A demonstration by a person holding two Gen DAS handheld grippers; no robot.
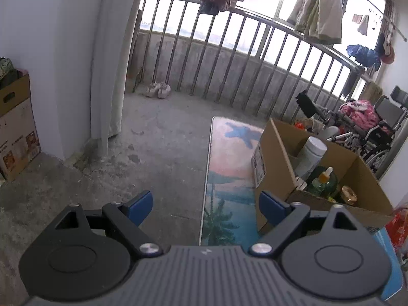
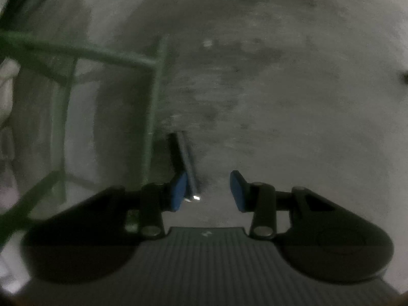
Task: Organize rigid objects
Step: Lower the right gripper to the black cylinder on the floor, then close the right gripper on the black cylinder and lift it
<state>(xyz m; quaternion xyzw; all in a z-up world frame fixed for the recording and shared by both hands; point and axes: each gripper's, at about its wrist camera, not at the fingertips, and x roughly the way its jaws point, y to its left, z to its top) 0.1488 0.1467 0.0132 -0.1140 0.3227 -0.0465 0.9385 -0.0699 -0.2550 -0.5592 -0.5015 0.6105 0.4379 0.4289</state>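
My left gripper (image 1: 205,204) tilted downward, jaws wide and empty, my right gripper (image 2: 207,191) pointing steeply down, jaws part open.

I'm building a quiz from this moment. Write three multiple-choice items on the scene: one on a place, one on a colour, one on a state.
1. Where does the white jar stand?
A. On the floor by the shoes
B. Inside the open box
C. On the railing

2. What colour are the pads of the left gripper?
A. Blue
B. Red
C. Yellow

3. How do the left gripper's jaws stand?
A. Shut on a bottle
B. Shut on nothing
C. Wide open, nothing between them

Key: 1 B, the jar rises from within the box walls on the mat. 2 A, both pads show blue in the left wrist view. 3 C, only floor and mat show in the broad gap between the jaws.
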